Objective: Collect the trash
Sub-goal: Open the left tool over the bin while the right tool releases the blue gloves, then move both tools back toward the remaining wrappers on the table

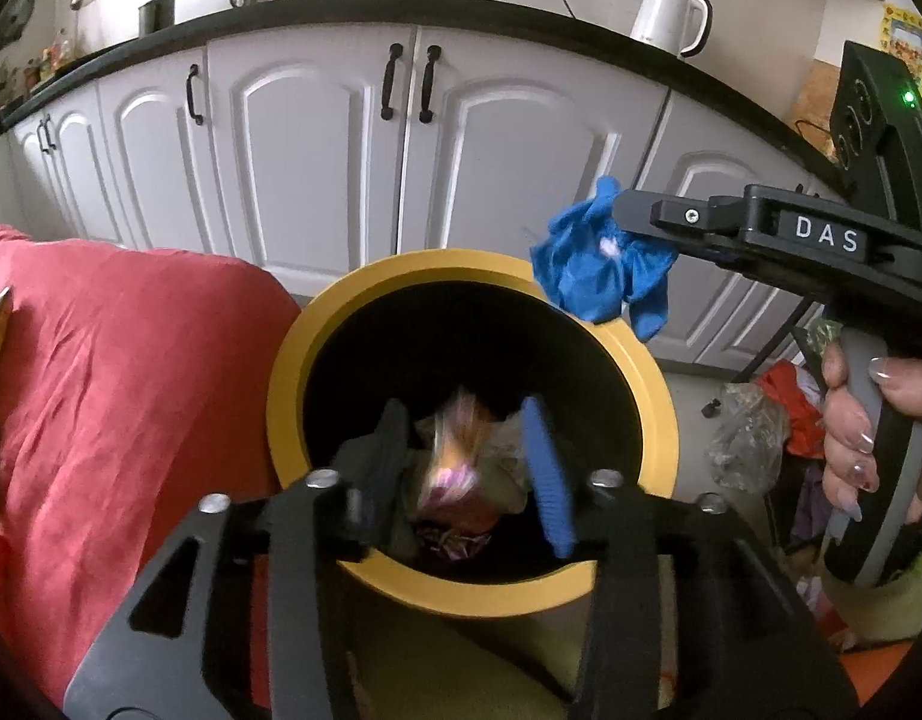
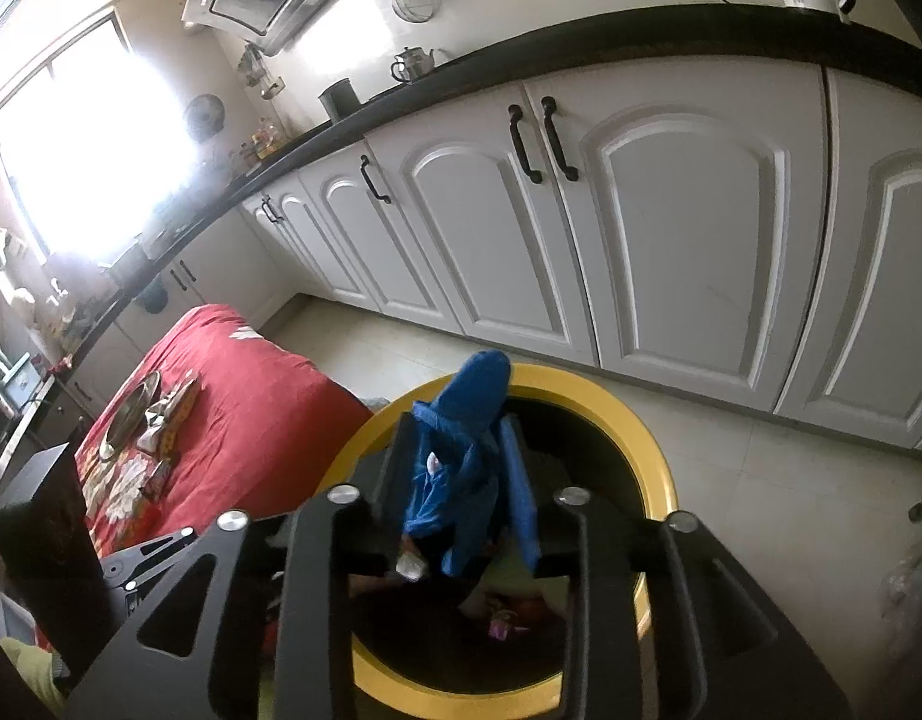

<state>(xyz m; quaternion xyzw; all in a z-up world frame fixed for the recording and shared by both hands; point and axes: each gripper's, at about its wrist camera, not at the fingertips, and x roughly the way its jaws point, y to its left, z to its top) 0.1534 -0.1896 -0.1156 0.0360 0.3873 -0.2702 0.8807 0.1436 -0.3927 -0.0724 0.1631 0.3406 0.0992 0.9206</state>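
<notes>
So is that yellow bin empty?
No. The yellow bin already holds crumpled wrappers at the bottom.

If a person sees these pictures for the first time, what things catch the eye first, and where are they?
First comes the yellow-rimmed bin in the middle, dark inside, with trash at the bottom. Next is the crumpled blue glove, pinched by the right gripper above the bin's far right rim. The left gripper hangs open over the bin, and a red cloth lies to its left.

Left gripper (image 1: 469, 468) fingers spread apart; right gripper (image 2: 461, 480) fingers clamped together.
</notes>
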